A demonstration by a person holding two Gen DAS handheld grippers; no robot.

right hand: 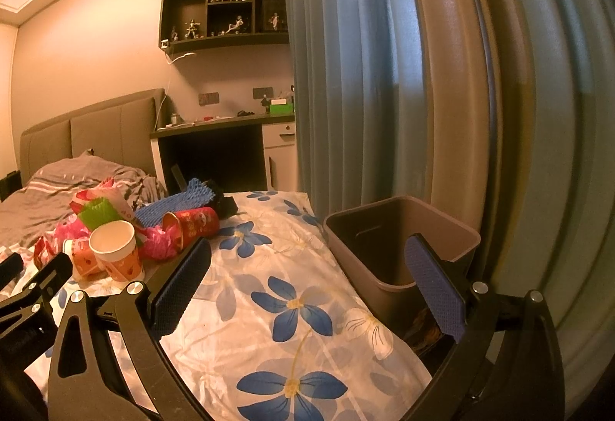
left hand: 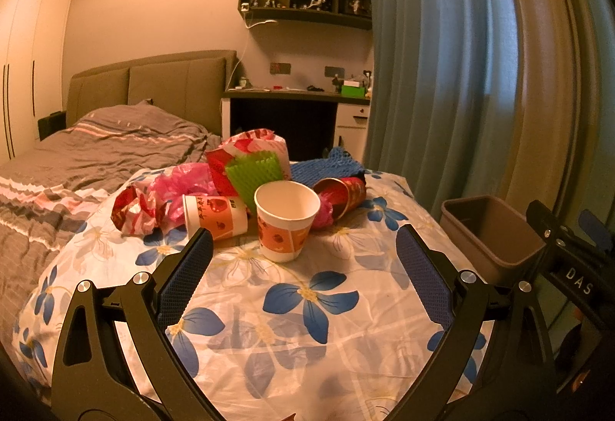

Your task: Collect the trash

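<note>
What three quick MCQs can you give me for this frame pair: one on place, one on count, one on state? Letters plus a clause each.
1. Where is the brown bin?
A. Among the trash pile
B. At the bed's edge by the blue curtain
C. Under the desk

2. How many paper cups with the orange printed band show in the left wrist view?
A. One
B. Two
C. Four

3. How does the nearest paper cup stand?
A. Upright, mouth up
B. Flat on its side
C. Upside down

Key: 1 B, the bin sits off the floral cover against the curtain. 2 B, one upright and one lying cup beside it. 3 A, its open white mouth faces up. The left gripper and right gripper are open and empty.
</note>
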